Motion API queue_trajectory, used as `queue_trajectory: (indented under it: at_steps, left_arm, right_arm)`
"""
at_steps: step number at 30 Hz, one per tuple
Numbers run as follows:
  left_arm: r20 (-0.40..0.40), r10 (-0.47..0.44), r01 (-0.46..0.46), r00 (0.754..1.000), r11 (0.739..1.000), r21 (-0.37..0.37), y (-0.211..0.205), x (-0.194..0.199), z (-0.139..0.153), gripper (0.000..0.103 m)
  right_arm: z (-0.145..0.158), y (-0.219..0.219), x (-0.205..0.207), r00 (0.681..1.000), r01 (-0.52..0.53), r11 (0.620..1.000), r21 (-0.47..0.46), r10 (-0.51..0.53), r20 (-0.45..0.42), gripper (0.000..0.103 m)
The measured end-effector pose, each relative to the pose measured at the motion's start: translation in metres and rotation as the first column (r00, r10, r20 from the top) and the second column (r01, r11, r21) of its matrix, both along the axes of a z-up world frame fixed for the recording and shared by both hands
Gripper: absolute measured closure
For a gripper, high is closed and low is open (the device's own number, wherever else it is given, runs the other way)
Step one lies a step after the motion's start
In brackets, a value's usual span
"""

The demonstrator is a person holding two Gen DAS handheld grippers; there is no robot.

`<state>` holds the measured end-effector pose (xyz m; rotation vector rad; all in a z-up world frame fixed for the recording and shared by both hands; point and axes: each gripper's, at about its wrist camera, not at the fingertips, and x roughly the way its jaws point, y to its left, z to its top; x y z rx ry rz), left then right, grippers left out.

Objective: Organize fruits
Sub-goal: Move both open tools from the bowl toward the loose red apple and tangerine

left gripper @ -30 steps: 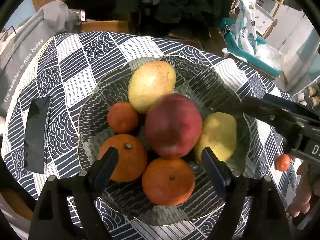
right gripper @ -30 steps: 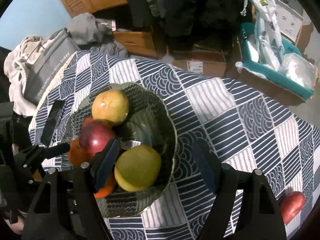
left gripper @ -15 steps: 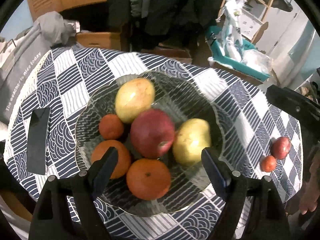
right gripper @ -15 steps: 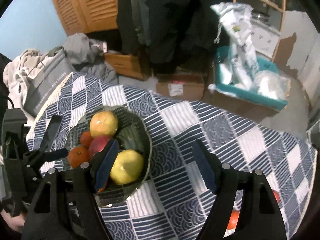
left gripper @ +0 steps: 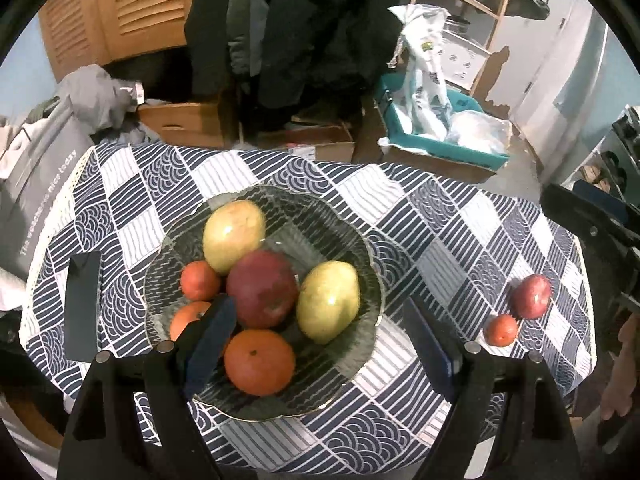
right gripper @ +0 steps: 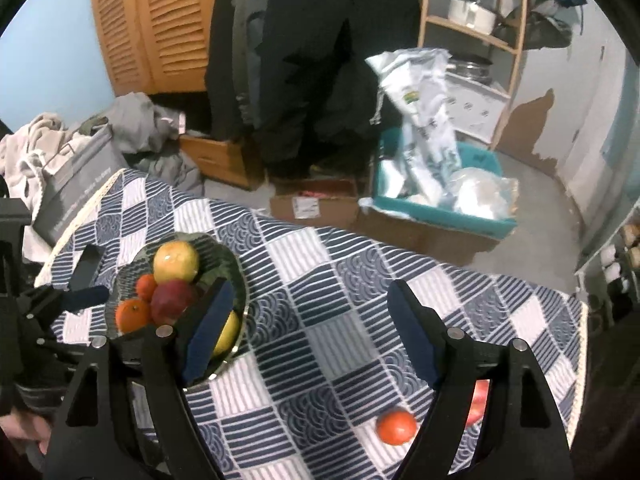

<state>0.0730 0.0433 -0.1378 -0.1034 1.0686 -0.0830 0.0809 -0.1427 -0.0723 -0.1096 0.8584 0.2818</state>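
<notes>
Patterned tablecloth (left gripper: 432, 216): black slab, maybe phone (left gripper: 82, 304), beside fruit bowl (left gripper: 372, 264).

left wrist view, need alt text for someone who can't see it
A glass bowl on a blue-and-white patterned tablecloth holds six fruits, a red apple in the middle. A second red apple and a small orange lie on the cloth to the right; the open, empty left tool frames the foreground.
</notes>
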Motion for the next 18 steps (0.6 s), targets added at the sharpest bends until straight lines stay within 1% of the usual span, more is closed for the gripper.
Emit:
queue_trajectory:
  at_steps: [8, 18]
  left_arm:
    - [0.019, -0.034, 0.034, 0.999, 0.999, -0.007, -0.025, 0.000, 0.012, 0.017]
    - [0.025, -0.091, 0.091, 0.996, 0.996, 0.007, -0.061, 0.001, 0.019, 0.017]
  right_arm:
    - [0.010, -0.034, -0.013, 0.998, 0.058, 0.998, -0.016, -0.057, 0.021, 0.023]
    - [0.007, -0.086, -0.023, 0.988, 0.152, 0.988, -0.017, -0.152, 0.019, 0.023]
